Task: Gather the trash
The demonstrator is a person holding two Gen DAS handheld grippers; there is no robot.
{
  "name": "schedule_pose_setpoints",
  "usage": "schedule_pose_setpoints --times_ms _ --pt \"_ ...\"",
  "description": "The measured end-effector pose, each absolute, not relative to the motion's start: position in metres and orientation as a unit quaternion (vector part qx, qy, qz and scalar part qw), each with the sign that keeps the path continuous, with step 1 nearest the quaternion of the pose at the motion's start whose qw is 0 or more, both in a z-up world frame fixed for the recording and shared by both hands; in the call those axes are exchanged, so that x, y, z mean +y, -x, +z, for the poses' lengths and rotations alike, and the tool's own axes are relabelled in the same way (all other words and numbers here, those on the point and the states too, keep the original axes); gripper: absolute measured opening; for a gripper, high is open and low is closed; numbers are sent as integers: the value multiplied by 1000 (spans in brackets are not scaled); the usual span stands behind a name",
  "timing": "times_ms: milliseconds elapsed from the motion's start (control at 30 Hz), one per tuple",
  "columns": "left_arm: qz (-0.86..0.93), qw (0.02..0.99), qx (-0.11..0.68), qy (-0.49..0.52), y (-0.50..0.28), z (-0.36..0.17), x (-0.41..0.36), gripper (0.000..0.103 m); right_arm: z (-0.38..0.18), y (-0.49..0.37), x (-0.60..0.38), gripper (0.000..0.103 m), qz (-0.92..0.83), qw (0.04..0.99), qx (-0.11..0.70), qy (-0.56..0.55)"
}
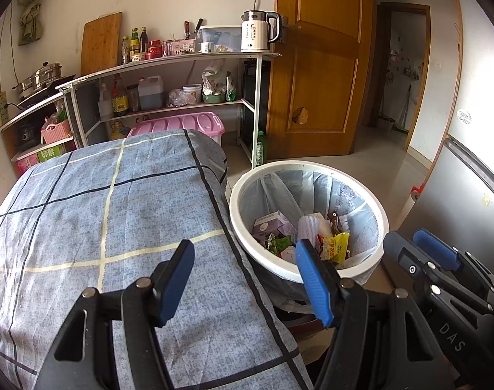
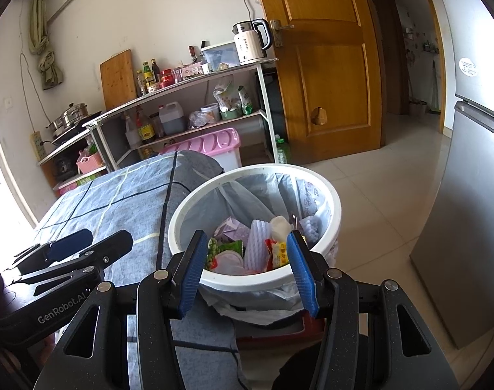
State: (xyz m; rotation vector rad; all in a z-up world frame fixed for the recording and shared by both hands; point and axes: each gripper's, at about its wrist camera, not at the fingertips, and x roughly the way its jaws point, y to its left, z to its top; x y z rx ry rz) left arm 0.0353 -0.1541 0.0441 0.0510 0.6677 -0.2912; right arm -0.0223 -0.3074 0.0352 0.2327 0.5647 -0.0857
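- Nearest in the left wrist view: left tool point(image 1: 245, 281), black arms with blue ribbed pads, jaws apart and empty, poised over the edge of a surface draped in blue-grey cloth with dark and cream check lines point(image 1: 117, 214).
- Nearest in the right wrist view: right tool point(image 2: 245, 271), same black-and-blue build, jaws likewise apart with nothing between them, aimed down at the bin's near rim.
- Each tool visible from the other's camera: right one at the lower right of the left view, left one at the lower left of the right view, over the cloth.
- Just beside the draped surface, on its right: round white plastic trash bin point(image 2: 331, 201) lined with a translucent pale bag folded over the rim.
- Inside the bin, the collected trash: purple carton point(image 1: 269, 226), white ribbed foam wrap point(image 2: 258, 243), green snack wrapper point(image 1: 281, 243), yellow-and-red packet point(image 1: 336, 247), crumpled white scraps.
- Under the bin, something red, partly hidden.
- Right of the bin: pale tiled floor and a grey refrigerator point(image 2: 467, 227).
- Beyond the surface: pink lidded plastic storage box point(image 1: 185, 125) under a white metal-framed shelf rack point(image 1: 256, 110) loaded with bottles, jars and bags.
- On the rack's top: white electric kettle point(image 1: 258, 32), clear container, wooden cutting board point(image 1: 100, 44) leaning on the wall.
- Farthest: orange-brown wooden door point(image 1: 321, 65) standing open, dim hallway beyond.
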Motion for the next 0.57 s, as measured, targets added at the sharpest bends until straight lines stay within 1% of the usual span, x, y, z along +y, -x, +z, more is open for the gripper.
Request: schedule_pose_setpoints --times_ms 567 --pt "-147 932 331 -23 -35 42 -154 67 36 26 -305 52 -41 953 278 -117"
